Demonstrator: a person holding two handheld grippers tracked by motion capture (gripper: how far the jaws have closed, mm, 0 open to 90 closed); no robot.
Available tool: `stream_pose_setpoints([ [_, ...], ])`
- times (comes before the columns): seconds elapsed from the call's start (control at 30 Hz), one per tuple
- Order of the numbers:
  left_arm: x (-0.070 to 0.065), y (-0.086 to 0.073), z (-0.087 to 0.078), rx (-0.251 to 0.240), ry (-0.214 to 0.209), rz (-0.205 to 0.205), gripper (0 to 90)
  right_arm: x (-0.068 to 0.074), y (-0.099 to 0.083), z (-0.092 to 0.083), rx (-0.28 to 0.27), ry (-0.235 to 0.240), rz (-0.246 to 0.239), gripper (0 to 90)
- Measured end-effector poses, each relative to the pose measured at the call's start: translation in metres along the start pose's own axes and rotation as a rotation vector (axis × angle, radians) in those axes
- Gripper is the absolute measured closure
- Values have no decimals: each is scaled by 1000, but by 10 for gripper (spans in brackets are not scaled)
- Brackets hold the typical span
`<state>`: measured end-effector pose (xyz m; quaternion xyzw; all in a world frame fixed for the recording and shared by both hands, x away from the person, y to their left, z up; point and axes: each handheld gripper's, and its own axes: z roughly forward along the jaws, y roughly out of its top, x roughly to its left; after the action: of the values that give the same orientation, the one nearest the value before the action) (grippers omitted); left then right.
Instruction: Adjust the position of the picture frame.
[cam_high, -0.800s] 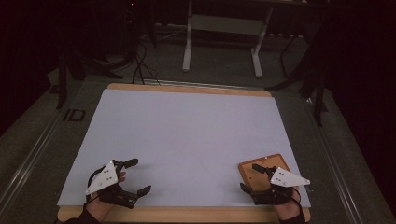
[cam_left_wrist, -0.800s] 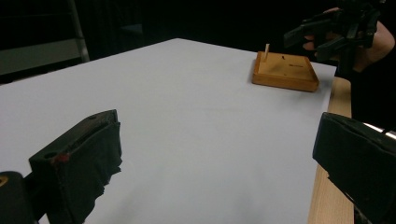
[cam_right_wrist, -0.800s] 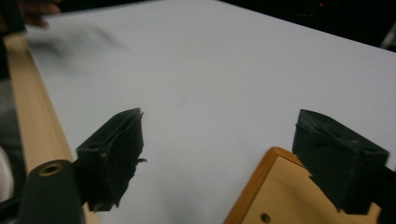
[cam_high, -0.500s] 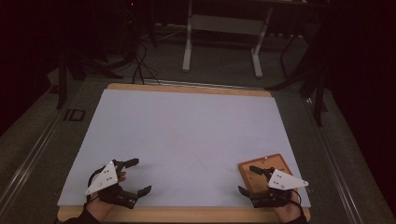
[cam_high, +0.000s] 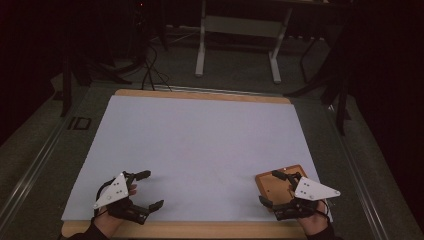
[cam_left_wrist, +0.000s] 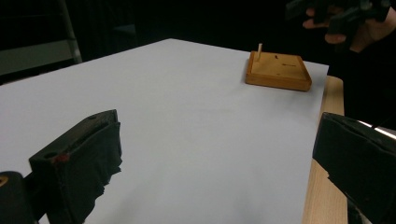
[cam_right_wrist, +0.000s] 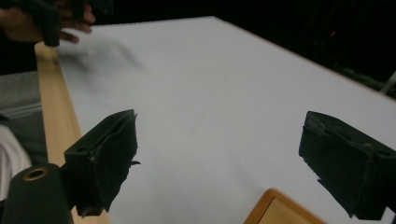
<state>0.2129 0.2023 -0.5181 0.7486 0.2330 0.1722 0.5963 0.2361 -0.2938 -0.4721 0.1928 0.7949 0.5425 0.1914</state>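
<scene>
So, going left to right in the high view: the left gripper (cam_high: 147, 189) sits at about 7 o'clock on the table (cam_high: 200, 95), near the front edge. Its jaws are spread wide with nothing between them, just the white sheet (cam_high: 200, 145) under them. The hand (cam_high: 107, 220) holding it comes in from the bottom. In the left gripper view you get the same thing: two black jaws far apart, bare sheet in the gap, and the wooden table edge (cam_left_wrist: 322, 186) running along at 4 o'clock.

The middle of the sheet is plain white all the way across.

Over at about 5 o'clock is the block (cam_high: 276, 186), a flat square wooden piece lying on the sheet close to the front right corner. From the left gripper view you can see a thin peg (cam_left_wrist: 259, 50) standing upright in one corner of it, plus a couple of small dark spots on top that are too small to make out.

The right gripper (cam_high: 271, 188) is right at the block, jaws wide apart too, one over the far edge and one by the near edge. It isn't squeezing anything. Can't tell if a jaw actually touches the wood. In the right gripper view, a corner of the block pokes in at 6 o'clock between the jaws.
</scene>
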Motion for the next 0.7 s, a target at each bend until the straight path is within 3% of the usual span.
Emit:
stream_pose_setpoints([
  [0.2, 0, 0, 0, -6, -9, -3, 16, -6, 9, -6, -29, -81, 5, 101],
  [0.7, 0, 0, -1, -15, -12, -9, 16, -41, 4, -2, -3, -165, 48, 98],
])
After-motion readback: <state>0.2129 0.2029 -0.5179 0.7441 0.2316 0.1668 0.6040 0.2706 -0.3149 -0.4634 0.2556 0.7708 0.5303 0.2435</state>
